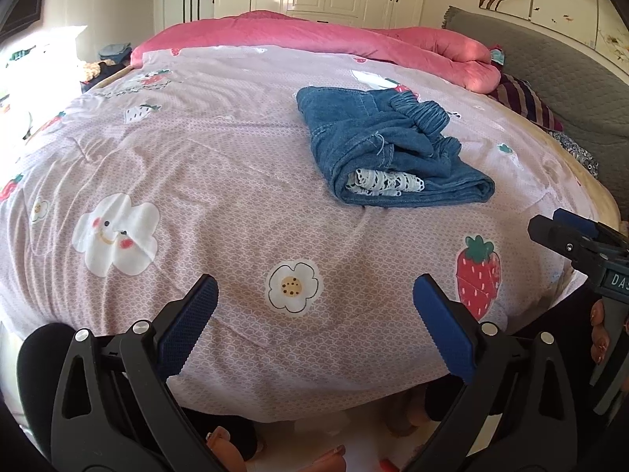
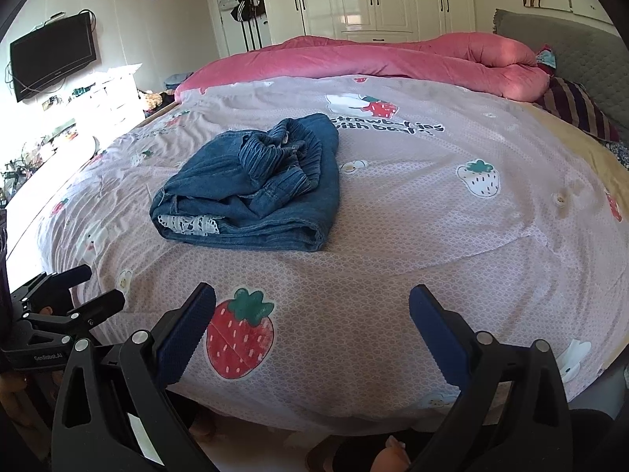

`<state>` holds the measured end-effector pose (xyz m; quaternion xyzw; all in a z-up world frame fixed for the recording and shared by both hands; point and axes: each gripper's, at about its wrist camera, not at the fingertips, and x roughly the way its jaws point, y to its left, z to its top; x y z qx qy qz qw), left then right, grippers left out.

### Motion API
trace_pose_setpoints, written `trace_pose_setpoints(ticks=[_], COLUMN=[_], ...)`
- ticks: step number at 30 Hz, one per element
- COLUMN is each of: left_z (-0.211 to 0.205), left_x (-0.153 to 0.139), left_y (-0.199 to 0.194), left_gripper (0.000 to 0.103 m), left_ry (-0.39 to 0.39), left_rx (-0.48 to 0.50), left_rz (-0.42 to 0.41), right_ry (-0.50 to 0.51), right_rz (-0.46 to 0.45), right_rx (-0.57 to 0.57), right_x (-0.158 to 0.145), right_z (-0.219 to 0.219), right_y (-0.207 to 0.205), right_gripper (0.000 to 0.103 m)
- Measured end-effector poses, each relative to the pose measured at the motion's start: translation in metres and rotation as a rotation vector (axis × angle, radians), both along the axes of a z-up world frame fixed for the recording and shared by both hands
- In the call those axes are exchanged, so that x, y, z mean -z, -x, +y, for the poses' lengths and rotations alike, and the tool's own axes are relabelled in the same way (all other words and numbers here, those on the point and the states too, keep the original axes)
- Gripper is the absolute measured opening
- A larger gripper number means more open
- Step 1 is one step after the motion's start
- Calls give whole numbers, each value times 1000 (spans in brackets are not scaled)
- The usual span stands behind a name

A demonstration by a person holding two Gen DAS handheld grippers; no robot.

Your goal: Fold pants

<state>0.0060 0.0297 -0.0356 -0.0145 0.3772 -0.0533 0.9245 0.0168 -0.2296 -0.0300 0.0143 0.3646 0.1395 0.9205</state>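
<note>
Folded pants (image 1: 387, 145) lie mid-bed (image 1: 236, 181), bare sheet all round. Left gripper (image 1: 314, 299) and right gripper (image 2: 312, 306) hover at the near edge, fingers wide apart, empty.

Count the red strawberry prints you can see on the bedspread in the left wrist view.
3, maybe more hidden. One large red strawberry lies near the front right, one at the left edge, and one by the far white print behind the folded jeans.

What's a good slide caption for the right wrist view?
Open right gripper hangs above the strawberry-print quilt, facing folded blue denim pants.
</note>
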Motion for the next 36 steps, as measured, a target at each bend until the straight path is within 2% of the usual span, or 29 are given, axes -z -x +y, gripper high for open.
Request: trace_pose_setpoints(ticks=[36], left_z=[-2], left_x=[-4], left_y=[3], left_gripper=[93], left_ry=[-20], left_rx=[-27], left_rz=[-6], right_ry=[31], right_rz=[-5], right_rx=[9], right_x=[2], right_z=[2], right_y=[-1], right_gripper=[98])
